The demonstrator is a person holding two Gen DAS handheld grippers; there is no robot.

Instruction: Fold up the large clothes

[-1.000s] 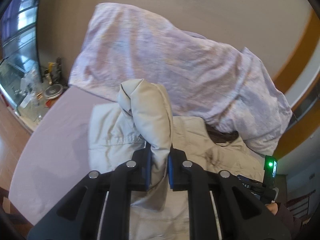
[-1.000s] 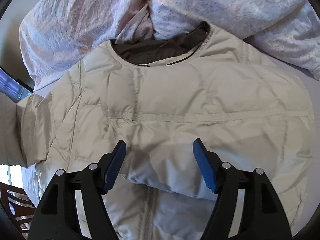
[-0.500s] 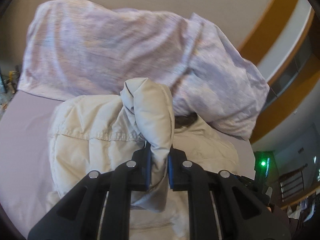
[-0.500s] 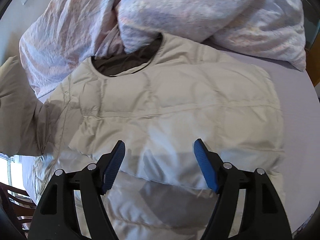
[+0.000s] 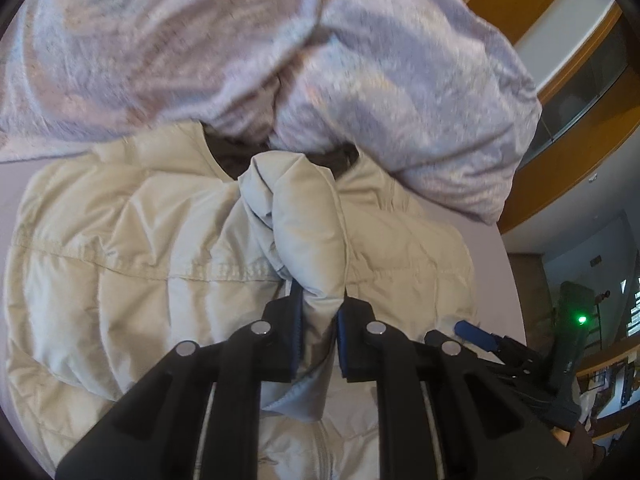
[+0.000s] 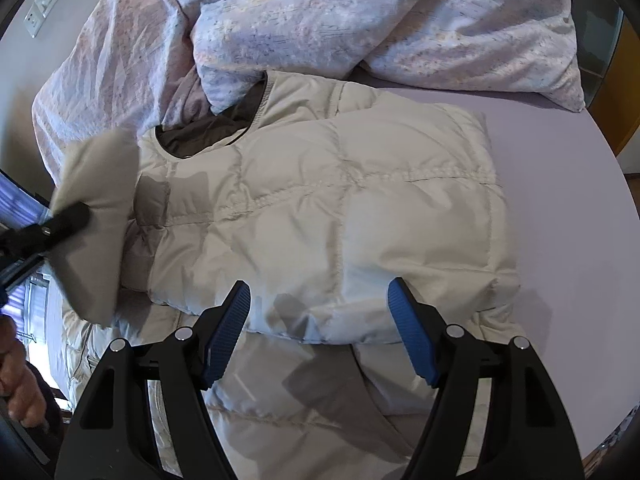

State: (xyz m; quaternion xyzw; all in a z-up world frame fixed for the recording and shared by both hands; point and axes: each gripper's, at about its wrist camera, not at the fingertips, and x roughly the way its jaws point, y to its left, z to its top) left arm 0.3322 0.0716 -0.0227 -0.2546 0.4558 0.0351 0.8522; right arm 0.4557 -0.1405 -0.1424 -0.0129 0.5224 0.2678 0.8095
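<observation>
While the left gripper (image 5: pixel 319 334) is clenched on the cream quilted puffer jacket's sleeve (image 5: pixel 308 236) (held above the chest), the right gripper (image 6: pixel 320 332) hangs released over the jacket body (image 6: pixel 336 208), collar (image 6: pixel 224 128) pointing away at the lilac duvet (image 6: pixel 320 12).

A bed (image 6: pixel 568 184) in a lilac sheet, with a crumpled patterned duvet (image 6: pixel 340 12) heaped at its head. Behind is a pale wall (image 6: pixel 16 64) with a switch plate (image 6: pixel 43 3). Wooden trim (image 5: pixel 568 148), perhaps a window frame, curves at the right.

left gripper (image 5: pixel 319 344) clamped, right gripper (image 6: pixel 320 334) spread
</observation>
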